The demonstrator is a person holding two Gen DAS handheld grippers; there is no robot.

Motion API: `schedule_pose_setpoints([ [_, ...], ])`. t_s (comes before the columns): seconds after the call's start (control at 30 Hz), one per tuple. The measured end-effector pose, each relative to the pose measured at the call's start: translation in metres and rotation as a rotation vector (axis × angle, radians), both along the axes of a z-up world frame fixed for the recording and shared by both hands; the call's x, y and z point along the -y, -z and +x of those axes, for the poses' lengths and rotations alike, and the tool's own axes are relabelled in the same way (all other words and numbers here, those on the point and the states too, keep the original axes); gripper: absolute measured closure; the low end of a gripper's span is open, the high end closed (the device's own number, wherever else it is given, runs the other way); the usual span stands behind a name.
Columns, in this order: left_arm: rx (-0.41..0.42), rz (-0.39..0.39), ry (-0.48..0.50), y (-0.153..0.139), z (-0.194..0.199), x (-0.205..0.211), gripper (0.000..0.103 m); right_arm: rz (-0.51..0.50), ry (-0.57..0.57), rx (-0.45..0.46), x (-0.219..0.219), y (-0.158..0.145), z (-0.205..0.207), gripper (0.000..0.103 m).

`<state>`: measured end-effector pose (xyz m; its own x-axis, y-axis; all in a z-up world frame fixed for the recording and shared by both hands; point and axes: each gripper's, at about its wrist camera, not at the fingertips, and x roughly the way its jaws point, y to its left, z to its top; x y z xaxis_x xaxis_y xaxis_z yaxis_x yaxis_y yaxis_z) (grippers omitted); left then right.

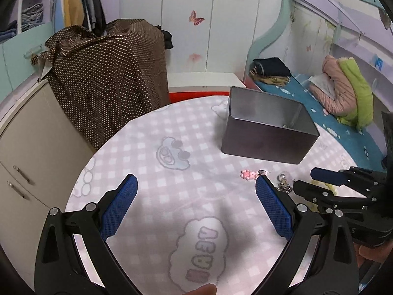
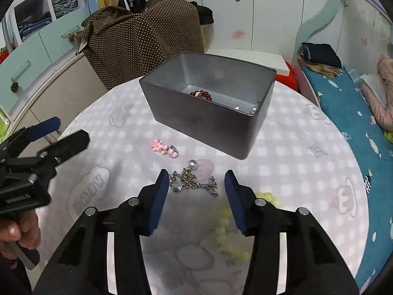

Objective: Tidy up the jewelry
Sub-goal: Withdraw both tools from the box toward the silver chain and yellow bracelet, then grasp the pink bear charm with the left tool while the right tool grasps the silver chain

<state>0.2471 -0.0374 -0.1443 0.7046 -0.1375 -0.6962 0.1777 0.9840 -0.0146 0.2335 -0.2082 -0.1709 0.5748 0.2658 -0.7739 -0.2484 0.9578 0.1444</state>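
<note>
Three pieces lie loose near the metal tin [image 2: 196, 113]; the right gripper [image 2: 196, 191] hangs half-open and empty over the silver chain [image 2: 194, 183]; the left gripper [image 1: 196, 196] gapes wide, holding nothing; a pinch could snag only one link, dragging the yellow beads [image 2: 228, 231].

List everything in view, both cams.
tin: 1, grey, open, far side of table
red beads: 1 strand, inside tin
pearl beads: a few, silver-white, tin's right corner
pink charm: 1, on cloth before tin
chain: 1, silver with pearl, just ahead of right gripper
yellow beads: 1 strand, pale, below right gripper
table: 1, round, pink checked cloth
brown cloth: 1, dotted, draped behind table
bed: 1, blue sheet, right
left gripper: open, empty
right gripper: open, over chain
</note>
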Motion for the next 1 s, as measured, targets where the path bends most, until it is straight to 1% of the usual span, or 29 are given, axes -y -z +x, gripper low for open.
schedule_pose_setpoints([
  [0.3, -0.05, 0.075, 0.16, 0.029, 0.036, 0.044, 0.006, 0.007, 0.047, -0.005, 0.018, -0.002, -0.002, 0.058],
  [0.4, -0.07, 0.074, 0.185, 0.036, 0.045, 0.054, 0.007, 0.006, 0.06, -0.01, 0.024, 0.0, -0.003, 0.058],
  [0.57, -0.106, 0.098, 0.203, 0.05, 0.058, 0.069, 0.007, 0.014, 0.074, -0.017, 0.03, 0.001, -0.004, 0.058],
  [0.6, -0.122, 0.093, 0.205, 0.055, 0.061, 0.071, 0.012, 0.014, 0.073, -0.019, 0.031, 0.001, -0.004, 0.058],
  [0.63, -0.137, 0.085, 0.206, 0.058, 0.062, 0.072, 0.024, 0.012, 0.073, -0.02, 0.031, 0.002, -0.004, 0.058],
  [0.67, -0.143, 0.057, 0.2, 0.06, 0.063, 0.07, 0.025, 0.011, 0.071, -0.021, 0.031, 0.002, -0.004, 0.058],
  [0.7, -0.142, 0.051, 0.192, 0.06, 0.064, 0.068, 0.029, 0.014, 0.069, -0.023, 0.032, 0.003, -0.004, 0.058],
  [0.73, -0.138, 0.053, 0.191, 0.06, 0.063, 0.068, 0.035, 0.015, 0.068, -0.024, 0.032, 0.003, -0.004, 0.058],
  [0.77, -0.136, 0.049, 0.191, 0.06, 0.063, 0.066, 0.038, 0.015, 0.066, -0.025, 0.032, 0.004, -0.004, 0.058],
  [0.83, -0.131, 0.041, 0.189, 0.058, 0.062, 0.062, 0.053, 0.02, 0.06, -0.027, 0.032, 0.006, -0.004, 0.058],
  [0.87, -0.13, 0.035, 0.186, 0.058, 0.062, 0.059, 0.057, 0.02, 0.059, -0.027, 0.031, 0.005, -0.004, 0.058],
  [0.9, -0.13, 0.025, 0.181, 0.057, 0.061, 0.056, 0.065, 0.022, 0.056, -0.027, 0.031, 0.006, -0.004, 0.058],
  [0.93, -0.133, 0.005, 0.173, 0.056, 0.061, 0.05, 0.072, 0.026, 0.054, -0.027, 0.03, 0.005, -0.004, 0.058],
  [0.97, -0.138, -0.014, 0.167, 0.055, 0.061, 0.046, 0.075, 0.029, 0.05, -0.027, 0.029, 0.005, -0.003, 0.058],
  [1.0, -0.144, -0.035, 0.157, 0.055, 0.06, 0.04, 0.081, 0.028, 0.045, -0.026, 0.027, 0.005, -0.003, 0.058],
])
